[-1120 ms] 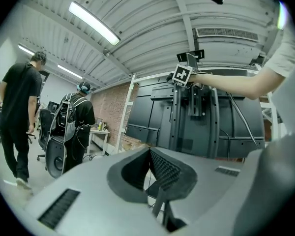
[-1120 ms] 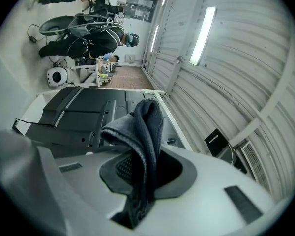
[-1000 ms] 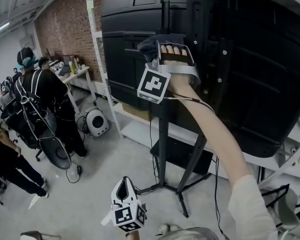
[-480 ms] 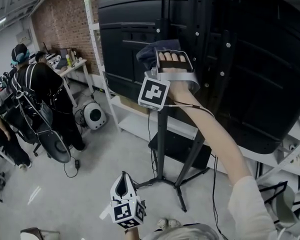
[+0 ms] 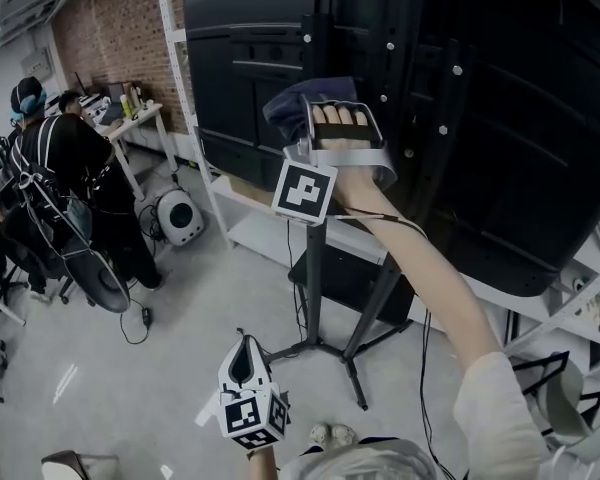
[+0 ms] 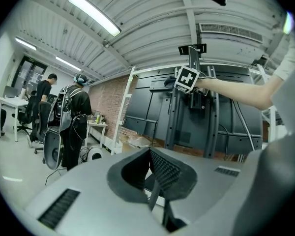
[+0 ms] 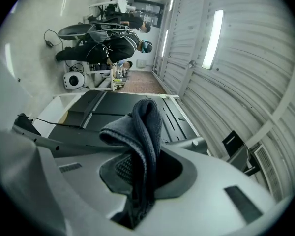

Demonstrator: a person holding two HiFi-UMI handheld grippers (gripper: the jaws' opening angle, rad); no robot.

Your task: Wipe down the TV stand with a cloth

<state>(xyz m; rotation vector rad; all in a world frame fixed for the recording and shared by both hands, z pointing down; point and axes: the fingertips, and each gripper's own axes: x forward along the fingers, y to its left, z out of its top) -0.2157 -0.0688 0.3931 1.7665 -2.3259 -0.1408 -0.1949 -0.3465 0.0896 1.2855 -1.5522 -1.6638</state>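
The right gripper (image 5: 305, 128) is raised against the upright post of the TV stand (image 5: 315, 268), its 2 jaws pinching a dark cloth (image 5: 292, 100). In the right gripper view the cloth (image 7: 143, 127) rises from between the jaws, folds over their tips and hangs down toward the camera. In the head view the bunched cloth lies against the post, in front of the black back panel of the TV (image 5: 500, 118).

The left gripper (image 5: 243, 368) hangs low over the floor, well apart from the stand; its 2 jaws are pressed together with nothing between them.

A white rack (image 5: 195, 118) stands around the TV. At the far left a person in dark clothing (image 5: 70, 158) stands beside a small table (image 5: 145, 118).
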